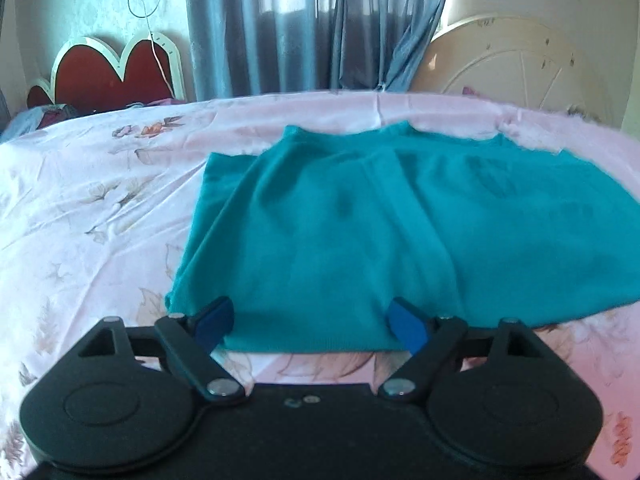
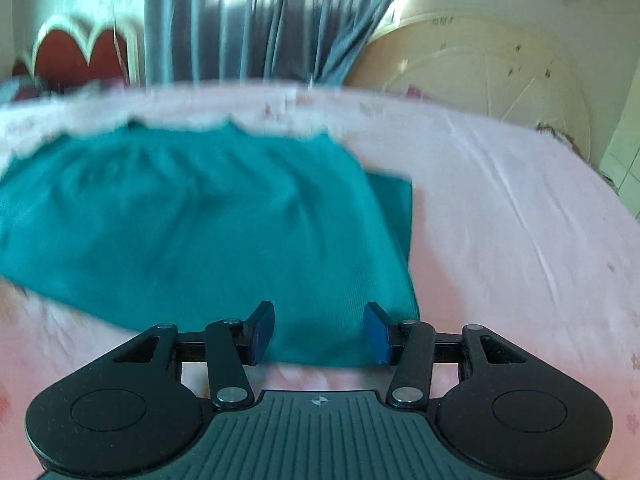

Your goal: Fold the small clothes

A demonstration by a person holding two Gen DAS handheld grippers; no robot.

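Teal knit, a small sweater [image 1: 360, 220], lies spread flat on the pink floral bedsheet [image 1: 80, 200], sleeves tucked under at both sides. At its near-left hem the left gripper [image 1: 310, 326] hovers with its blue-padded jaws spread wide, holding nothing. Over at the near-right corner the right gripper [image 2: 318, 332] is likewise agape and empty above the cloth [image 2: 200, 220].

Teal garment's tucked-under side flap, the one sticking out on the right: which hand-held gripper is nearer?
Right. The right hand-held gripper sits open at the teal garment hem just below that flap. The left hand-held gripper is open at the opposite hem corner.
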